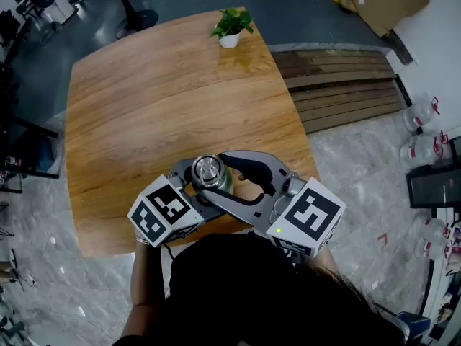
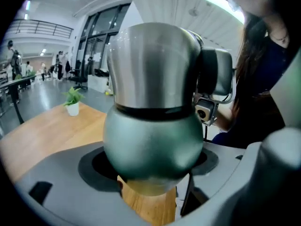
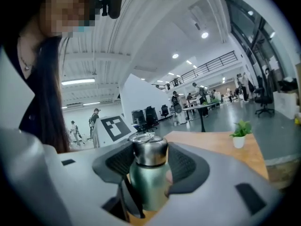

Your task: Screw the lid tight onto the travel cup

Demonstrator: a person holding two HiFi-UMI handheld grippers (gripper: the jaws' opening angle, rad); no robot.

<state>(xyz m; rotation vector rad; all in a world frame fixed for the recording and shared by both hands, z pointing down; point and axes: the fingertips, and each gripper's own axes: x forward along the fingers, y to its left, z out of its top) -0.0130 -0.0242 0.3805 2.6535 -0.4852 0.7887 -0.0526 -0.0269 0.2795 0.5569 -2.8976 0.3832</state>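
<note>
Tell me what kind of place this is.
Probably a large open-plan office or lab hall: a wooden table with a potted plant, office chairs in the background, and a mezzanine railing above them.

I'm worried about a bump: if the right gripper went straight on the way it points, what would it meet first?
The travel cup: its steel lid stands between the jaws of the right gripper, which look closed on it, so there is no free way ahead.
</note>
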